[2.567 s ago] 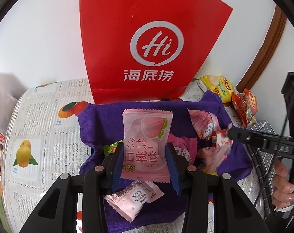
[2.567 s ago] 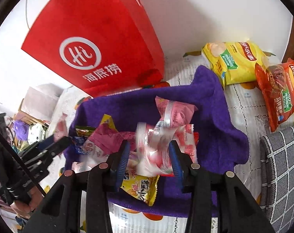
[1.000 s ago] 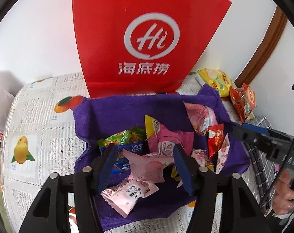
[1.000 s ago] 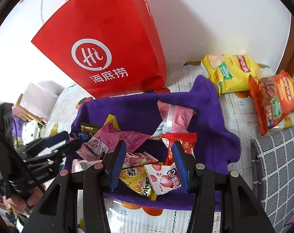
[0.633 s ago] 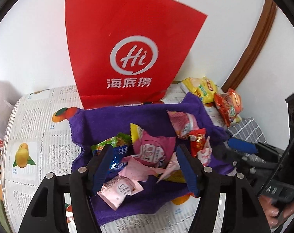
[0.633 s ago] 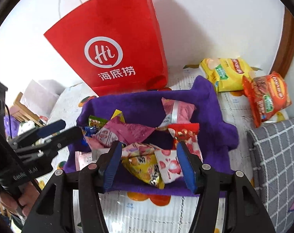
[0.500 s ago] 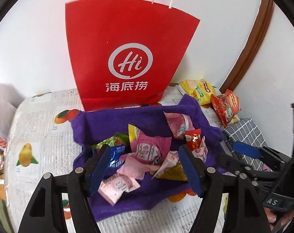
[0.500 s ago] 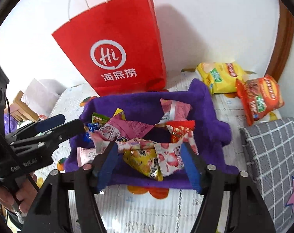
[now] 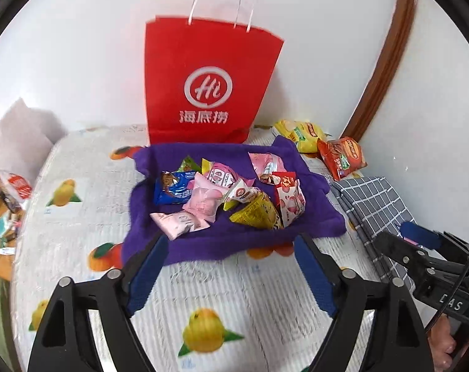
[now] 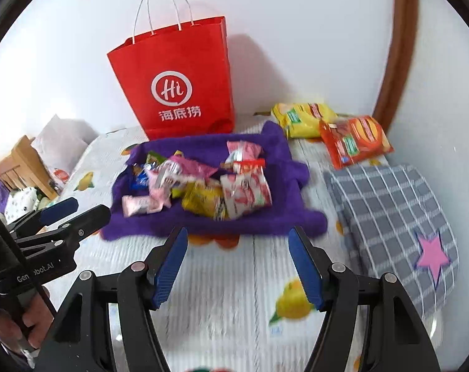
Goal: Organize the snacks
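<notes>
Item 1. Left tongs (image 9: 228, 266), black frame with blue pads: jaws spread wide, holding nothing, hovering above the fruit-printed white tablecloth (image 9: 203, 294) of the counter.

Item 2. Right tongs (image 10: 237, 263), same make: jaws likewise wide apart and empty, over the same cloth.

Item 3. Purple plush cloth tray (image 9: 315, 214), soft-walled, roughly rectangular. It lies straight ahead of both tongs, just beyond the fingertips, its long axis running across both views, left to right. Neither pair touches it.

Item 4. Pile of small wrapped snacks inside the tray: pink sachets (image 9: 203, 200), one blue packet (image 9: 172, 187), one yellow packet (image 9: 256, 214), one red-and-white packet (image 9: 290, 201). They overlap, unsorted. Blue and pink lie toward the left tongs' side; red-and-white and yellow lie toward the right tongs' side.

Item 5. Red paper carrier bag with white logo and handles (image 10: 185, 93), upright behind the tray against the wall.

Item 6. Yellow crisp bag (image 10: 302, 114) and orange crisp bag (image 10: 355, 139), flat on the counter, outside the tray, beyond its far right corner; judged nearer the right tongs.

Item 7. Grey checked folded cloth with pink star (image 10: 389, 204), right of the tray.

Judgement: the two crisp bags look like the likeliest items left to gather.
</notes>
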Tool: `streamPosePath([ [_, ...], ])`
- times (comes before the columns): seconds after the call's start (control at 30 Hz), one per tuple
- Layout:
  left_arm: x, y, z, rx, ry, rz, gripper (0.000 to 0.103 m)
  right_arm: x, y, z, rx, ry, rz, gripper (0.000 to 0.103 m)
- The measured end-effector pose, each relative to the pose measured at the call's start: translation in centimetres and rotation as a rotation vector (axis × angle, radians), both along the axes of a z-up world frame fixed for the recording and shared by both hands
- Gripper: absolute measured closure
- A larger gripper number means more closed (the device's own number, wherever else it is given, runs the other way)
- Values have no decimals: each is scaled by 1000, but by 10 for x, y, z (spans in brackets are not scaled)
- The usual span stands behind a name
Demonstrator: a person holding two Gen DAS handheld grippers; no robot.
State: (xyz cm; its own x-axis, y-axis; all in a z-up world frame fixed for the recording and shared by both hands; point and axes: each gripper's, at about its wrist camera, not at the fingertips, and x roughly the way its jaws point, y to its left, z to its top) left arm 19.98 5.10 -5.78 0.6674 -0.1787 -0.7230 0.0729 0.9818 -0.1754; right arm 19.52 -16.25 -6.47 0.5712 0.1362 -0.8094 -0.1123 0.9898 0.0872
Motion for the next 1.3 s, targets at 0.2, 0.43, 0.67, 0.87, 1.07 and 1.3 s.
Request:
streamPosePath([
  [0.2, -59, -15, 19, 54, -78, 3, 6, -65, -7, 18, -41, -78, -42, 14],
  [0.43, -114, -33, 24, 77, -99, -3, 3, -132, -19, 37, -51, -132, -68, 9],
  [0.67, -159, -43, 29, 98, -117, 10, 3, -184, -34, 49, -12, -169, -95, 9],
  [0.87, -184, -45, 35, 107, -142, 23, 3, -211, -47, 58, 33, -206, -100, 9],
  [1.07, -193, -48, 42, 100, -157, 25, 3, -218, -53, 61, 30, -218, -109, 8],
  [1.3, -198, -47, 47, 93, -173, 27, 3, -222, -52, 63, 30, -227, -106, 8],
])
